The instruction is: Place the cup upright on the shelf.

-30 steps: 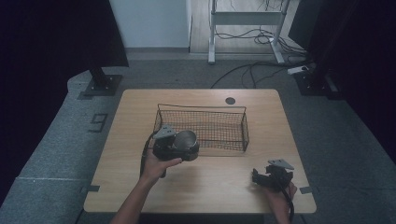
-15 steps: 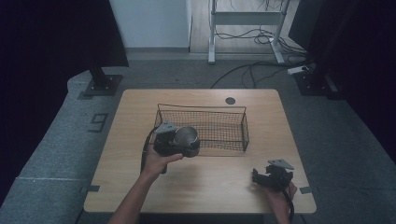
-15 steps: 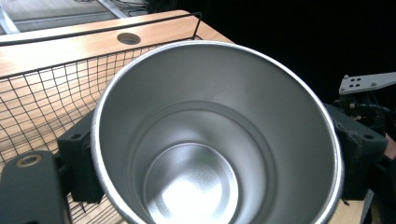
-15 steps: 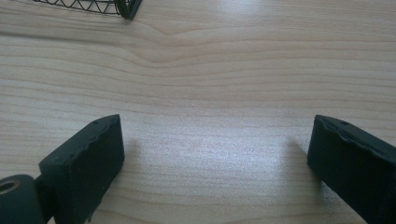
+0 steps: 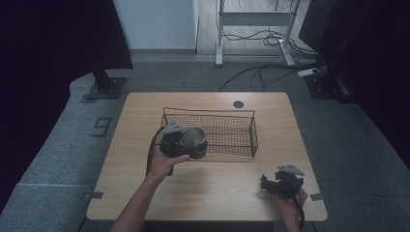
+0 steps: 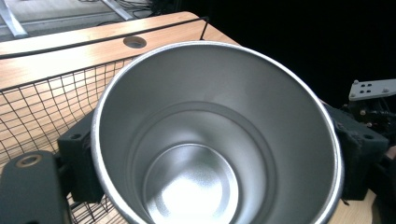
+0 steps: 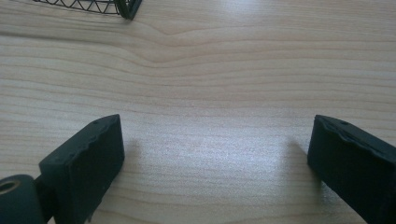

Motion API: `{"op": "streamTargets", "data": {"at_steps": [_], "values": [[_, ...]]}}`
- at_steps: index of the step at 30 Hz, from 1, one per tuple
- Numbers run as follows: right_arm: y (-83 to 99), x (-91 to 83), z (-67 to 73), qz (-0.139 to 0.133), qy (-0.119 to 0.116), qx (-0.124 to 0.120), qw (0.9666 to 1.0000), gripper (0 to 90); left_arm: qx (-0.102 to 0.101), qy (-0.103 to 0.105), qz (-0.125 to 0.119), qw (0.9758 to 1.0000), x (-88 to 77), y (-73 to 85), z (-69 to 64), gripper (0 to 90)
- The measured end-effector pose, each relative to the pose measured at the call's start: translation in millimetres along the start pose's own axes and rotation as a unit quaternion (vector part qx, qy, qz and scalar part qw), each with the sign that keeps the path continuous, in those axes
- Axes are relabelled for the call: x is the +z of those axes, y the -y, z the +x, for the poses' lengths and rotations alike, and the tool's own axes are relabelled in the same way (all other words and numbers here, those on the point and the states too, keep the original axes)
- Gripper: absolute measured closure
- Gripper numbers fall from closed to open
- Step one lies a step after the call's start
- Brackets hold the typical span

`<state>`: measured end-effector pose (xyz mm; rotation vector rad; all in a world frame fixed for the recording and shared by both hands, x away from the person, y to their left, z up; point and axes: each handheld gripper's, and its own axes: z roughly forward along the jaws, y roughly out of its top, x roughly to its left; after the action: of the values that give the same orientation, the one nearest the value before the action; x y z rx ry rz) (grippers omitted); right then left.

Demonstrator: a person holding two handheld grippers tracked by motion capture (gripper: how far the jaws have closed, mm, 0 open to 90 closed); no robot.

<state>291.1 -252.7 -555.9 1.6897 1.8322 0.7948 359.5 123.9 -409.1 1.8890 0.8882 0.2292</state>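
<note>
A shiny steel cup (image 5: 193, 138) is held tilted over the near left edge of a black wire basket (image 5: 227, 113). My left gripper (image 5: 189, 144) is shut on it. In the left gripper view the cup's (image 6: 210, 140) open mouth faces the camera, empty inside, with a black jaw pressing on each side. The basket's mesh (image 6: 42, 93) lies behind it. My right gripper (image 5: 267, 183) rests low at the table's front right, open. In the right gripper view its jaws (image 7: 215, 158) stand wide apart over bare wood with nothing between them.
The wooden table (image 5: 217, 188) has a round cable hole (image 5: 238, 104) at its back edge. The basket stands mid-table and looks empty; its corner (image 7: 126, 7) shows in the right gripper view. Dark curtains, stands and floor cables surround the table.
My left gripper has carried the cup a little farther from the person, toward the basket. The right gripper has stayed where it was.
</note>
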Motion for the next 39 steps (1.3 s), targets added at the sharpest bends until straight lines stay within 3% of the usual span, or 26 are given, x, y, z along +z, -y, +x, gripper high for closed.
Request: {"op": "streamTargets", "data": {"at_steps": [30,39], "values": [[-0.2,0.6,-0.7,-0.003,0.001,-0.001,1.0000,3.8,0.004,-0.018,0.002,0.9998,7.2,-17.7,9.7,13.5],[-0.2,0.6,-0.7,-0.003,0.001,-0.001,1.0000,3.8,0.004,-0.015,0.002,0.9999,12.6,-20.3,11.4,13.5]]}}
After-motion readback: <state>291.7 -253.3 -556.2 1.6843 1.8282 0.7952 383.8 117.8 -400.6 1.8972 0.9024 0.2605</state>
